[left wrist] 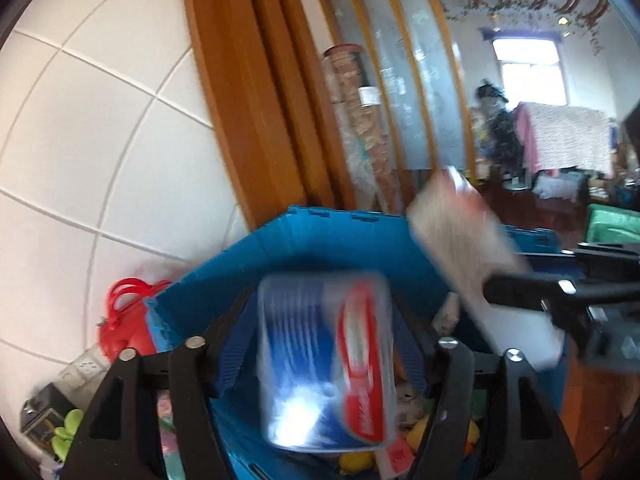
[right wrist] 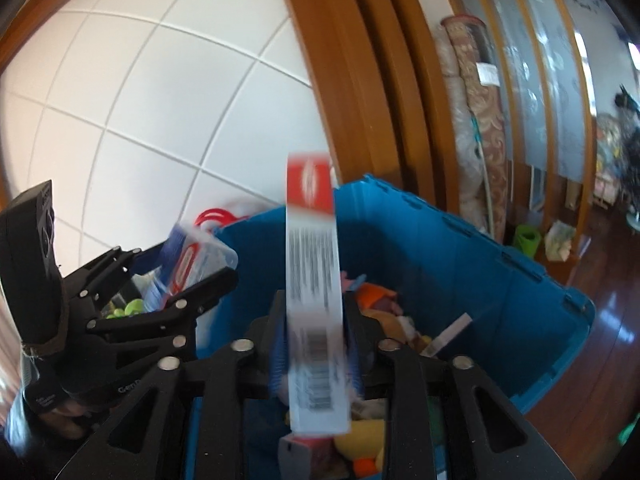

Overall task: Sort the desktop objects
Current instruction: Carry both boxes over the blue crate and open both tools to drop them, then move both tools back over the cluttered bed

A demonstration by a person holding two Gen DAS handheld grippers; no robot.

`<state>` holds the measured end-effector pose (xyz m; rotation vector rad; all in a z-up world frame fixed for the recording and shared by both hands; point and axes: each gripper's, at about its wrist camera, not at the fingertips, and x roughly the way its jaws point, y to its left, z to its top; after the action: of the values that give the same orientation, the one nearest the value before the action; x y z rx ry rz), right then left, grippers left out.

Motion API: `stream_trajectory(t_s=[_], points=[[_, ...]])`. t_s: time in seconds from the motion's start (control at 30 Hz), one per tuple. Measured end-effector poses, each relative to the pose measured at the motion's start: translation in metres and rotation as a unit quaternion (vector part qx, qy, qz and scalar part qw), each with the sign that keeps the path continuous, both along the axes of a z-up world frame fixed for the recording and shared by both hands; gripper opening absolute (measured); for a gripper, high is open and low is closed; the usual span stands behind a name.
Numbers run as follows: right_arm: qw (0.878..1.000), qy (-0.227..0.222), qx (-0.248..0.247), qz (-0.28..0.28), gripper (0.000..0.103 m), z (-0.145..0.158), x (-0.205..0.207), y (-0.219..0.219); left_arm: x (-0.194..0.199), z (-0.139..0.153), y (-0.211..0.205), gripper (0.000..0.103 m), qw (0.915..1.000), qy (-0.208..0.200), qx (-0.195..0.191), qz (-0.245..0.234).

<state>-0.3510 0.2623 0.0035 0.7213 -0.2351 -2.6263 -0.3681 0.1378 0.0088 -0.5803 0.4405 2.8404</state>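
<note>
I'm opening both claws over the blue bin [right wrist: 460,264]: the left claw [left wrist: 324,364] is releasing the toothpaste pack [left wrist: 326,364], the right claw [right wrist: 316,344] the long carton [right wrist: 314,292], which might catch the rim and tumble outside.

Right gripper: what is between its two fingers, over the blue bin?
A long white, red-ended box stands between the right gripper's fingers, shown in the right wrist view.

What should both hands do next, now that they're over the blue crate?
Probably let both items go: open the jaws fully. The left gripper has a blue-and-red pack between its jaws, the right gripper a long white-and-red box, both above the open blue crate that already holds toys.
</note>
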Motion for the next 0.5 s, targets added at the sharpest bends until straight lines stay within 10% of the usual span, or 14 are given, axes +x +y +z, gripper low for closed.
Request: stream_trajectory(t_s=[0.07,0.5], points=[[1.0,0.003,-0.005,-0.015,0.078,-0.001,-0.002,0.01,-0.004,0.002,0.006,0.082,0.9997,0.008,-0.006,0.023],[0.999,0.037,-0.006,-0.014,0.08,-0.002,-0.004,0.029,-0.019,0.002,-0.008,0.082,0.9957,0.003,0.017,0.091]])
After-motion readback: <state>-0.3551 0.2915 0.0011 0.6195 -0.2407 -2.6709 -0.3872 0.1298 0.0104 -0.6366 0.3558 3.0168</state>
